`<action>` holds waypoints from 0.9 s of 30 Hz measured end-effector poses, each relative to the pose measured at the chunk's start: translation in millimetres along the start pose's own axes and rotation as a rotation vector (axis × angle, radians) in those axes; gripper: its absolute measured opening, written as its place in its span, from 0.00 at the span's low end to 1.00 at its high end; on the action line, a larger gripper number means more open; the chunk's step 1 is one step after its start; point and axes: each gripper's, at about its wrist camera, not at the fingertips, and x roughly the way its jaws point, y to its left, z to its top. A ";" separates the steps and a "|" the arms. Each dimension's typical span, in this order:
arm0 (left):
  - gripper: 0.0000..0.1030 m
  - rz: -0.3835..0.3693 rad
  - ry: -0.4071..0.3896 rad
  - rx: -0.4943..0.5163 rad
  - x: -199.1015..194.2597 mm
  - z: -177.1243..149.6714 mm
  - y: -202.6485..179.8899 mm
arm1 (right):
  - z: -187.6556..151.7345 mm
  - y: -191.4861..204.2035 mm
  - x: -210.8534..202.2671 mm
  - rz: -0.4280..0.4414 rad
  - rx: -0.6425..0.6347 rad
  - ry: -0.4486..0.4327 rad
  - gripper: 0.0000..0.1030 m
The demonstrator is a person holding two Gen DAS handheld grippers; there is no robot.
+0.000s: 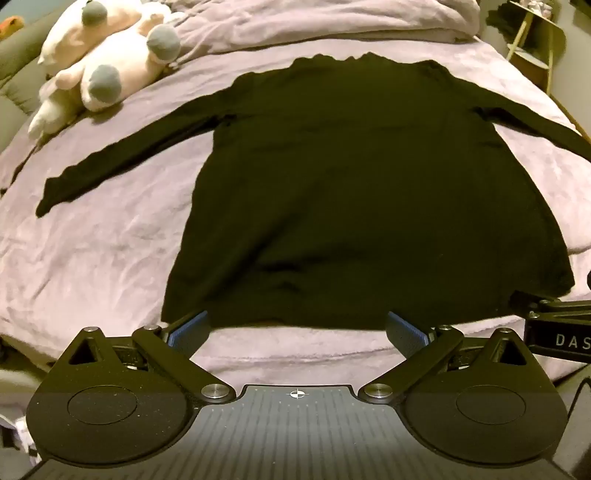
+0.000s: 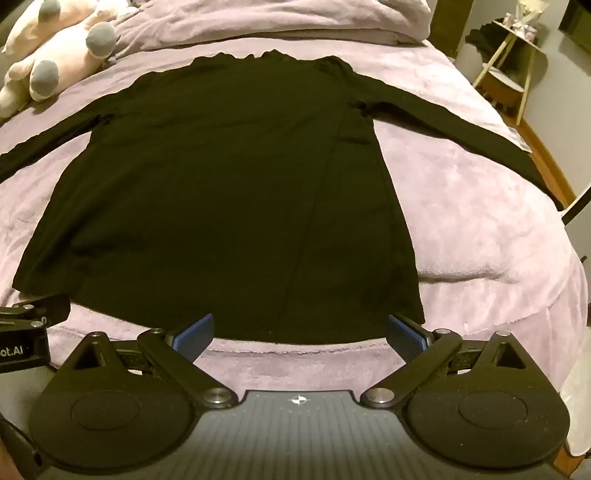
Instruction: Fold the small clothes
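Observation:
A black long-sleeved top [image 1: 351, 192] lies flat on the bed, hem toward me, both sleeves spread out to the sides. It also shows in the right wrist view [image 2: 221, 192]. My left gripper [image 1: 297, 330] is open and empty, its blue pads just short of the hem near its left part. My right gripper [image 2: 301, 334] is open and empty, just short of the hem near its right part. The body of the right gripper [image 1: 554, 325] shows at the right edge of the left wrist view.
The bed has a wrinkled lilac blanket [image 1: 92, 240]. A white plush toy with grey feet [image 1: 96, 62] lies at the far left. Bunched bedding [image 2: 277, 18] lies at the head. A small shelf stand [image 2: 509, 62] stands beside the bed at the far right.

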 end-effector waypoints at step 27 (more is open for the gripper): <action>1.00 -0.020 0.034 -0.014 6.9 -1.0 2.4 | 0.2 -1.2 -1.9 -0.006 0.000 -0.017 0.96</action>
